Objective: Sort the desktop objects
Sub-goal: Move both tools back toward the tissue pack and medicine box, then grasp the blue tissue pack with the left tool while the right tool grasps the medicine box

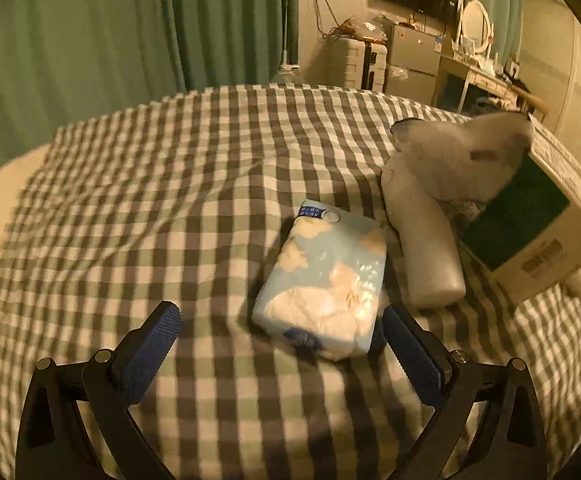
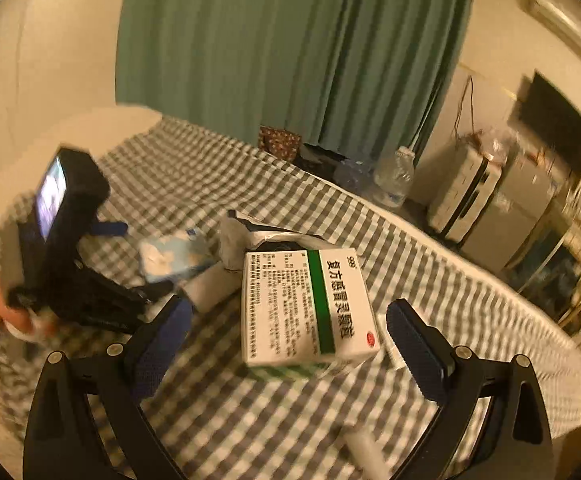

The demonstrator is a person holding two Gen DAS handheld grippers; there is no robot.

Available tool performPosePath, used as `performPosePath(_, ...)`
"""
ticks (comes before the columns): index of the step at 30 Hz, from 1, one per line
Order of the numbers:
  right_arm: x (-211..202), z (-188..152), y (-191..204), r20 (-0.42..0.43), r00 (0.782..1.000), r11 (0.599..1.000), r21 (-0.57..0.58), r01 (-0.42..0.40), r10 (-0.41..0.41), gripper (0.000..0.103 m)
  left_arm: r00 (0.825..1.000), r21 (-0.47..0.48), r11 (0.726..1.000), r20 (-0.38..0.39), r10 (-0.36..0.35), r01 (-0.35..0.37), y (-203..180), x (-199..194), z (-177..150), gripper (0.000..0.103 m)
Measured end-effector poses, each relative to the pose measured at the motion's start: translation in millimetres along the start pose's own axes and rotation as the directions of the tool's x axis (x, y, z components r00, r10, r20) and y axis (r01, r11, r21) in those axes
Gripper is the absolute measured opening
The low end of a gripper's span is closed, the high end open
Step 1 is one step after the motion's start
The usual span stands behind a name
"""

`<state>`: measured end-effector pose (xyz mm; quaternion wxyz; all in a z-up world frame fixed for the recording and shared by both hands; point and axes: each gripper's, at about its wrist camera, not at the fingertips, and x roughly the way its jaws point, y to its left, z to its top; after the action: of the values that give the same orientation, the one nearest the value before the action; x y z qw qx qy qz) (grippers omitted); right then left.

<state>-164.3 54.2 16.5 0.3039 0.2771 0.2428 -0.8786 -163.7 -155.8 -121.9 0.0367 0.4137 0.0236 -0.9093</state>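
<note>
Left wrist view: the left gripper [image 1: 280,338] hangs spread wide and empty just above a tissue pack [image 1: 322,276] on the checked bedspread [image 1: 150,184], a white bottle [image 1: 422,248] touching its right side.

Right wrist view: the right gripper [image 2: 288,330] is released, fingers either side of a medicine box [image 2: 306,304], not gripping it.

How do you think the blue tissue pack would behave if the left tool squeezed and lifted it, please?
The tissue pack looks soft: its wrapper is wrinkled and bulging, so it would probably squash between the open left tool. The glossy film might slip. Lying flat on the checked bedspread, it seems unlikely to roll.
</note>
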Motion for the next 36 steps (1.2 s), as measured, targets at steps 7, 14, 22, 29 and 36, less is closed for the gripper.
performPosePath(7,21.9,-5.9,-6.6,-0.026,0.999,0.994,0.102,0.036,-0.034,0.098,1.000,0.037,0.999,-0.006,0.015,-0.015,-8.7,10.8,3.7,0.103)
performPosePath(14,38.4,-16.5,-7.0,-0.095,0.995,0.988,0.147,0.045,-0.031,0.097,0.999,0.033,0.999,0.000,-0.033,0.033,-12.7,7.6,9.7,0.061)
performPosePath(22,33.4,-23.4,-11.2,-0.122,0.993,0.973,0.229,0.023,0.005,0.081,0.997,-0.014,0.997,0.002,-0.074,0.074,-3.2,-6.8,15.5,0.059)
performPosePath(29,5.7,-46.5,-22.3,-0.230,0.967,0.913,0.407,-0.009,0.112,0.081,0.992,-0.013,0.996,-0.088,-0.095,0.094,-5.0,-33.1,-9.9,0.059)
performPosePath(36,-48.4,-54.5,-8.5,-0.243,0.964,0.912,0.411,-0.001,0.111,0.080,0.995,-0.016,0.997,-0.072,-0.071,0.070,-13.2,-100.1,-26.4,0.057)
